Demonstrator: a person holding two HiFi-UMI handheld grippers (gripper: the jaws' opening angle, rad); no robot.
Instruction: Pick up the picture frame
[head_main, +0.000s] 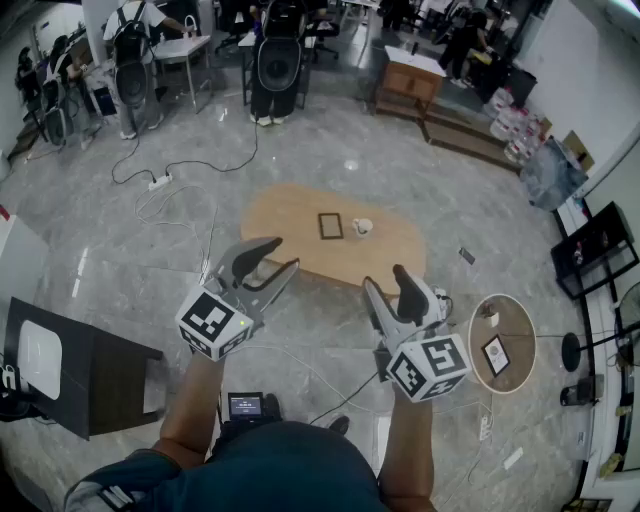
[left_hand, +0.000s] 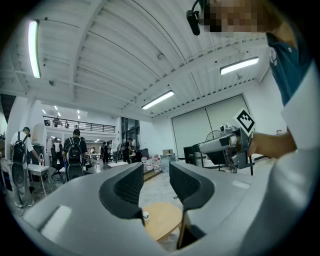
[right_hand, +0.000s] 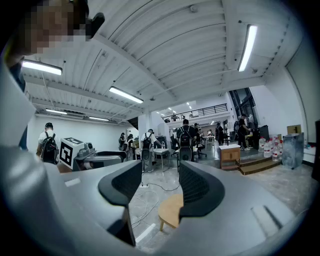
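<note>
Picture frame: a small rectangular picture frame (head_main: 330, 226) with a dark rim sits on a table top just above the centre of the head view. Whether it lies flat or stands propped cannot be told.
Table: a pale wooden oval table (head_main: 285, 235) stands on the floor in the middle of the head view, with the picture frame near the middle of its top.
Cup: a small white cup (head_main: 362, 227) stands just beside the picture frame, to its right, not touching it.
Left claw: the grey left claw (head_main: 280, 254) hangs level at lower left of centre, well short of the picture frame. It is released, with its jaws spread wide. Its own view shows only the distant table edge and the cup through the gap.
Right claw: the grey right claw (head_main: 385, 280) hangs level at lower right of centre, also well apart from the picture frame. It is released, its jaws wide, with nothing held between them.
Side table: a small round wooden side table (head_main: 515, 375) stands at the right edge of the head view and carries a second dark frame (head_main: 495, 354).
Floor: a glossy grey marbled floor (head_main: 130, 270) surrounds both tables, and loose cables (head_main: 160, 182) trail across its upper left.
Background: people wearing black backpacks (head_main: 135, 50) stand at upper left, and a low wooden cabinet (head_main: 410, 85) stands at upper right.
</note>
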